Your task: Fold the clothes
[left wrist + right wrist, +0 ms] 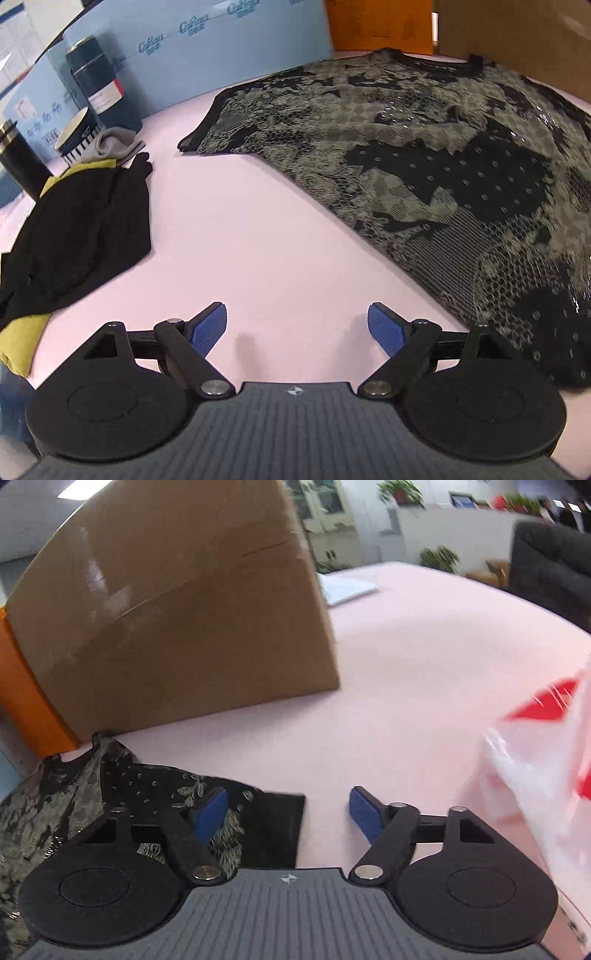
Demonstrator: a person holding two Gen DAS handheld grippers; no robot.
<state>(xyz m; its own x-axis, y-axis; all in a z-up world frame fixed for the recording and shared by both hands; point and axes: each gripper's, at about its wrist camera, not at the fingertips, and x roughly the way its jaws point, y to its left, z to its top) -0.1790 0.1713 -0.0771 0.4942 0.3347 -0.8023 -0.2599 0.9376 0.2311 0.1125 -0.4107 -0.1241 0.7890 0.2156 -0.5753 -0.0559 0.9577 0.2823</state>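
Observation:
A black and olive patterned shirt (424, 155) lies spread flat on the pink table (258, 240), collar at the far side. My left gripper (297, 325) is open and empty over bare table, just left of the shirt's near hem. In the right wrist view my right gripper (288, 812) is open and empty; its left finger hovers over the shirt's sleeve (177, 797), whose black cuff lies between the jaws, while its right finger is over bare table (406, 686).
A pile of black, yellow and grey clothes (74, 229) lies at the left beside dark canisters (96, 81) and a blue foam board (207, 44). A large cardboard box (177, 609) stands behind the shirt. A white and red plastic bag (535, 775) lies at the right.

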